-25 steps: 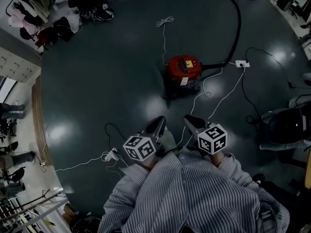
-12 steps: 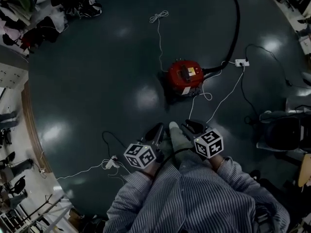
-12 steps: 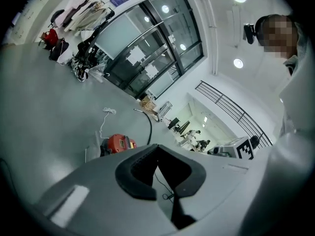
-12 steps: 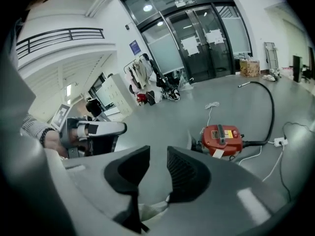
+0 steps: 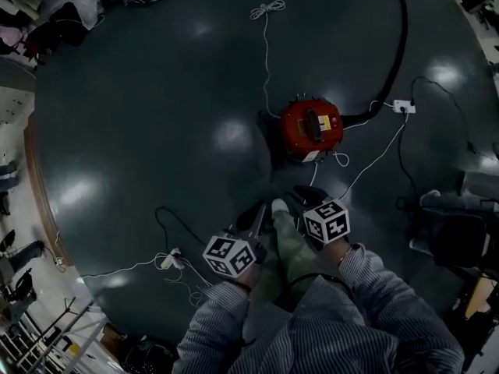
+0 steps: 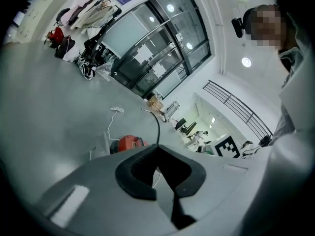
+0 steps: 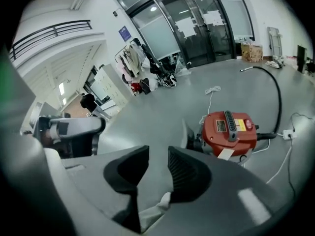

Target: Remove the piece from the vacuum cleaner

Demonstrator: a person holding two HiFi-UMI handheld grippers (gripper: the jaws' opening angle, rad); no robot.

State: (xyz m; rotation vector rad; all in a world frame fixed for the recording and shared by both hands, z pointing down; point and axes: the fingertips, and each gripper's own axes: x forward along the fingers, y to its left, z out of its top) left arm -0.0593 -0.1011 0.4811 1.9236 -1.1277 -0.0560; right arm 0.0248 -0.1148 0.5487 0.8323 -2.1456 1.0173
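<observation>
The round red canister vacuum cleaner (image 5: 312, 127), black hose (image 5: 404, 45) attached, stood on the dark glossy floor (image 5: 156, 131) just right of centre in the head view. The right gripper (image 7: 158, 154) was opening, nothing between its jaws. The left gripper (image 6: 157, 149) was closed and empty.

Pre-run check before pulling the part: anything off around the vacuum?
Nothing looks damaged or spilled. The red vacuum cleaner stands upright with its black hose attached. The only oddity is clutter: loose white cables loop right beside it, one running to a power strip. They could snag during the approach.
</observation>
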